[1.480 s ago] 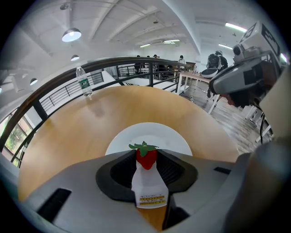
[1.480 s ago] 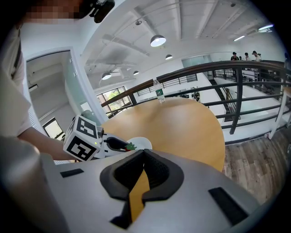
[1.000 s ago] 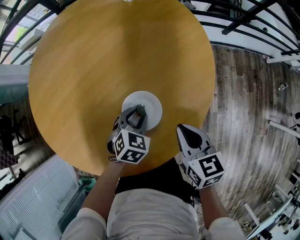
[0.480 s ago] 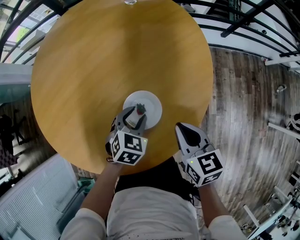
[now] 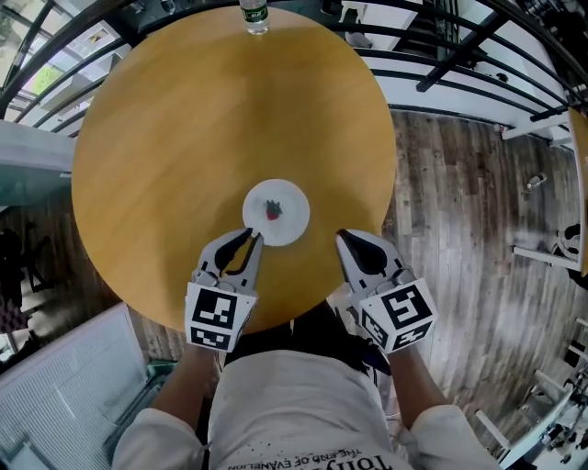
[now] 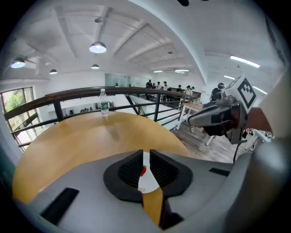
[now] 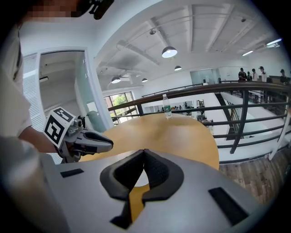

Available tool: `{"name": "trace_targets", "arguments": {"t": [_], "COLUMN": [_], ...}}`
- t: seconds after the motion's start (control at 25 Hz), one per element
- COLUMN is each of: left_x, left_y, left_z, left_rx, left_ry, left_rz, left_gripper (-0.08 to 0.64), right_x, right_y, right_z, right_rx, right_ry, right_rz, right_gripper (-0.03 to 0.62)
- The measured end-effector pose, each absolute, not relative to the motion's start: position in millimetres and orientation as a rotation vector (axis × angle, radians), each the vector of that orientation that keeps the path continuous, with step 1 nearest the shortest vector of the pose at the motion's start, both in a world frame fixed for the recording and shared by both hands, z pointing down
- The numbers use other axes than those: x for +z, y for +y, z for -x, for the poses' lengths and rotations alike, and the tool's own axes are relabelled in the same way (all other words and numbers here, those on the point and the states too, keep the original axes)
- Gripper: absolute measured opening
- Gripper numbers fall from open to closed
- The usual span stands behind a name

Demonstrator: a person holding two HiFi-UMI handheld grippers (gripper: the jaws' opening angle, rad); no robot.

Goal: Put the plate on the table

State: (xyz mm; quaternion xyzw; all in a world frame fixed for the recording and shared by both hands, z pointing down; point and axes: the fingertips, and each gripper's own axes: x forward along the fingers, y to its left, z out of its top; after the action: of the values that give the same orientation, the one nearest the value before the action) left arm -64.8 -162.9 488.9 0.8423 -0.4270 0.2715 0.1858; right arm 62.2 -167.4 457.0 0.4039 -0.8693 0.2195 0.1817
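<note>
Fingers of the left gripper stand a narrow slit apart and are closing, with nothing pressed between their ribbed black pads; through the slit the left gripper view shows only what lies beyond the tips. On the right gripper the 2 fingers meet at their tips, with nothing between them. Beneath and ahead of both pairs of fingertips spreads the round wooden table, the largest thing in sight, and the 2 grippers hang side by side over its near edge, pointing toward its middle. Behind the fingers, the person's white shirt fills the bottom of the head view, and grey plank floor lies off to the right of the right fingers. The white plate sits flat on the table just ahead of the left fingertips, its near left rim right beside them, though whether they touch it cannot be told; from the right fingertips it lies ahead and to the left, a little apart. Far ahead of both pairs of fingers, at the table's far edge, stands 1 clear water bottle, upright, with a green label. Smallest of all, 1 little red thing rests near the plate's middle, straight ahead of the left fingertips; what it is cannot be made out.
</note>
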Motion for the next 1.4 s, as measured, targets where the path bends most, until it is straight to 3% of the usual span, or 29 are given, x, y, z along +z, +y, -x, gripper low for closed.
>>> {"name": "trace_targets", "arguments": {"t": [0.16, 0.56, 1.4], "left_x": [453.9, 405.1, 384.4], "left_y": [-142.2, -92.6, -58.8], "left_z": [67.2, 93.4, 116.8], "left_rx": [0.686, 0.560, 0.514], "left_ry": [-1.166, -1.284, -1.343], "left_rz": [-2.398, -2.358, -2.350], "left_gripper": [0.026, 0.024, 0.025], "right_x": [429.5, 397.0, 364.3], "right_y": [-159.5, -113.2, -101.4], "right_z": [-62.4, -50.5, -32.0], "right_rx": [0.573, 0.603, 0.534], "right_ry": [-2.478, -2.528, -2.557], "right_rz": [-1.156, -1.127, -1.131], "right_gripper": [0.020, 0.020, 0.020]}}
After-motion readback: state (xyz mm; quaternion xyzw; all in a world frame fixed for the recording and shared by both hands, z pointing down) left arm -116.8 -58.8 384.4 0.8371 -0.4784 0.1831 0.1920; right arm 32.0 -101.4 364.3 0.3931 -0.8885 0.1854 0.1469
